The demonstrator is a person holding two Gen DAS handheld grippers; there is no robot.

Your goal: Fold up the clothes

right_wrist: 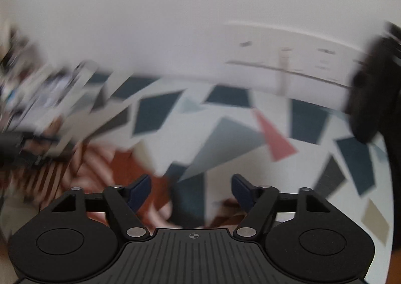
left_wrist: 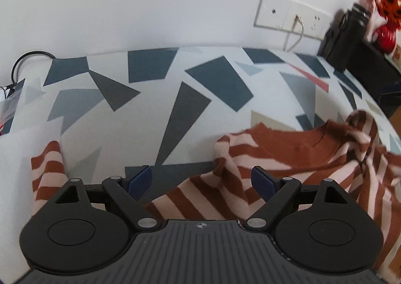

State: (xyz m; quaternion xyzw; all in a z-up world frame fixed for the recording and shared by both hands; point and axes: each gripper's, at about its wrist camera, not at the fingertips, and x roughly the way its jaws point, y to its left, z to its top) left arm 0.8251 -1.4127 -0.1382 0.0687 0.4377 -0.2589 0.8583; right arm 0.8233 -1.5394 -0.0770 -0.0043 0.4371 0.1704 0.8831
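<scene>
A rust and pale pink striped sweater (left_wrist: pixel 288 156) lies crumpled on a tablecloth printed with grey and blue shapes (left_wrist: pixel 150 108), its plain rust collar turned toward the wall. One striped sleeve (left_wrist: pixel 47 171) trails off at the left. My left gripper (left_wrist: pixel 201 173) hovers open over the sweater's near edge, its blue pads clear of the fabric. The right wrist view is blurred by motion. There my right gripper (right_wrist: pixel 190 183) stands open above the tablecloth (right_wrist: pixel 225 138), with the sweater (right_wrist: pixel 100 166) to its left and a bit of striped fabric under its fingers.
A white wall runs behind the table, with a socket panel (left_wrist: pixel 288 14) and a dangling cable. At the far right stand a black box-like object (left_wrist: pixel 345 33) and a red vase of orange flowers (left_wrist: pixel 384 35). A black cable loop (left_wrist: pixel 27 58) lies at the far left.
</scene>
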